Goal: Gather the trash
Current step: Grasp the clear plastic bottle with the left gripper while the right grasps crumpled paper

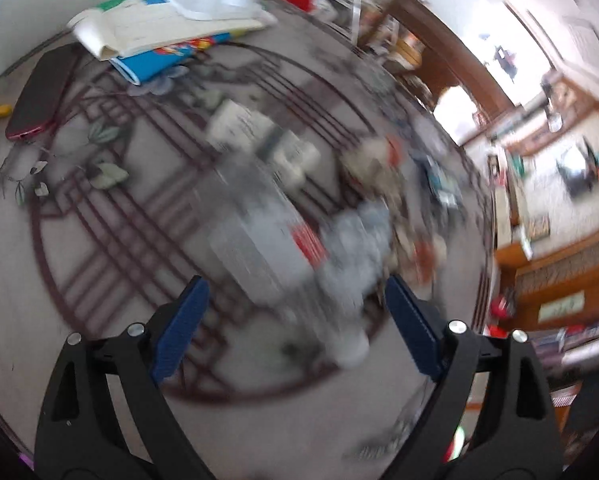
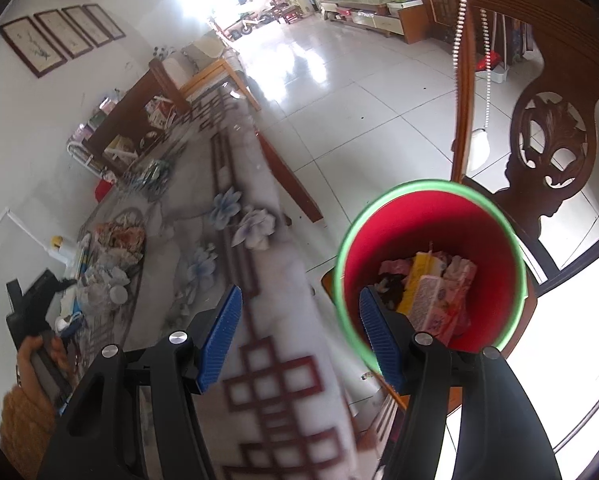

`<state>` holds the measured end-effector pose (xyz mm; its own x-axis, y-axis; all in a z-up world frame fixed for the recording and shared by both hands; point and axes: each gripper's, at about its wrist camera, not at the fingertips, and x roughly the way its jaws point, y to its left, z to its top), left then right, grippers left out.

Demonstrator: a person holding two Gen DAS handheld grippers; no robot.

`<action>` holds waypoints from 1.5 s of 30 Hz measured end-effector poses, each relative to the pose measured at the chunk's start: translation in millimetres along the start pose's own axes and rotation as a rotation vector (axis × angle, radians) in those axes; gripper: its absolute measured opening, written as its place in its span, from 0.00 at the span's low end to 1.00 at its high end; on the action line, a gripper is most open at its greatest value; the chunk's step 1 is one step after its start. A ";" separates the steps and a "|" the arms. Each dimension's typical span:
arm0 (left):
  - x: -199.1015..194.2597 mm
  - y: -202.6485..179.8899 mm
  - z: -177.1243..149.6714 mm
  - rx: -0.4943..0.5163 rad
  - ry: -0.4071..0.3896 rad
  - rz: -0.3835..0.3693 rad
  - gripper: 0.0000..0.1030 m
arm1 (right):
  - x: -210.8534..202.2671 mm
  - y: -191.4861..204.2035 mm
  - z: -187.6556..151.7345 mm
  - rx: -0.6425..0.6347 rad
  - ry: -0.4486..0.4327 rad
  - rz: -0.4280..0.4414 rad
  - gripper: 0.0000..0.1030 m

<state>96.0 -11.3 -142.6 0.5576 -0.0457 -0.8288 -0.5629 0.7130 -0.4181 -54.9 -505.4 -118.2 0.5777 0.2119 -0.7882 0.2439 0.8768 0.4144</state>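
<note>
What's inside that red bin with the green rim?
The red bin holds trash: a pink patterned packet, a yellow wrapper, crumpled pinkish paper and something dark. The packets and the right gripper's finger hide the bin's bottom.

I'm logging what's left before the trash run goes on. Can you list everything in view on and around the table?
Table: one, pale cloth with dark red lattice and blue flowers, under both grippers.
Bin: one, red inside with a green rim, beside the table edge; wrappers and cartons inside.
Trash pile: one blurred heap, grey, white and red, ahead of the left gripper.
Books: a small stack, white and blue, far side of table.
Phone: one, dark red, lying flat beside the books.
Chair: one, carved dark wood, behind the bin.
Left gripper: blue fingers, open, nothing between them.
Right gripper: blue fingers, open, empty.
Hand: one, yellow sleeve, holding the left gripper.
</note>
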 end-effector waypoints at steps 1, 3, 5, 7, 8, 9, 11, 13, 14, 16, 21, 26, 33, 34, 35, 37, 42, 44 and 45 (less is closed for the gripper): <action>3.0 5.8 6.2 -0.020 0.000 0.005 0.90 | 1.1 6.1 -2.4 -0.002 -0.001 -0.005 0.58; 17.5 10.6 17.4 -0.027 0.021 0.043 0.91 | 2.4 19.4 -8.0 0.002 -0.004 -0.006 0.58; 28.9 14.0 21.6 -0.026 0.063 0.047 0.91 | 3.2 32.3 -12.2 -0.004 -0.007 -0.010 0.58; 41.8 17.2 23.8 -0.036 0.108 0.044 0.91 | 2.6 48.0 -16.0 -0.026 -0.020 -0.028 0.58; 47.7 18.4 25.0 -0.038 0.129 0.039 0.91 | 3.0 56.6 -17.9 -0.039 -0.029 -0.041 0.58; 53.8 20.0 24.7 -0.033 0.160 0.029 0.91 | 4.3 62.6 -18.8 -0.043 -0.030 -0.047 0.58; 62.9 24.3 23.6 -0.007 0.235 -0.019 0.79 | 9.4 74.3 -20.2 -0.045 -0.023 -0.043 0.58; 63.2 26.4 25.5 0.027 0.260 -0.045 0.74 | 15.4 89.2 -22.8 -0.056 -0.019 -0.041 0.58; 60.2 27.8 26.4 0.069 0.270 -0.059 0.70 | 18.6 97.2 -24.2 -0.064 -0.019 -0.039 0.58; 55.4 30.7 27.7 0.126 0.286 -0.077 0.69 | 28.2 115.3 -25.4 -0.080 -0.007 -0.024 0.58; 30.1 44.2 23.3 0.358 0.332 -0.111 0.66 | 59.4 170.0 -14.9 -0.148 0.024 0.036 0.58; -2.9 59.0 3.1 0.594 0.324 -0.099 0.66 | 102.1 227.4 11.3 -0.195 0.044 0.091 0.58; -6.6 83.2 -18.7 0.609 0.374 -0.115 0.66 | 195.9 290.4 54.6 -0.209 0.118 0.069 0.59; -5.0 83.4 -18.5 0.595 0.378 -0.120 0.66 | 208.4 295.8 56.9 -0.212 0.131 0.058 0.59; -5.0 85.1 -19.0 0.579 0.381 -0.126 0.66 | 218.8 299.4 58.5 -0.216 0.142 0.046 0.59; -4.6 86.3 -18.9 0.553 0.388 -0.129 0.68 | 242.4 306.4 58.0 -0.233 0.177 0.006 0.59; -5.8 88.6 -22.3 0.511 0.408 -0.155 0.73 | 266.3 307.1 48.0 -0.238 0.219 -0.007 0.34; -5.6 88.7 -23.9 0.490 0.406 -0.163 0.75 | 263.0 305.1 46.3 -0.243 0.209 0.005 0.31; -4.2 89.2 -25.0 0.475 0.407 -0.165 0.75 | 256.4 302.7 45.8 -0.241 0.201 0.016 0.31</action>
<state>28.2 35.0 -185.8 0.2848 -0.3762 -0.8817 -0.1066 0.9016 -0.4192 202.7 -205.5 -174.1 0.4083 0.2869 -0.8666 0.0304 0.9445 0.3270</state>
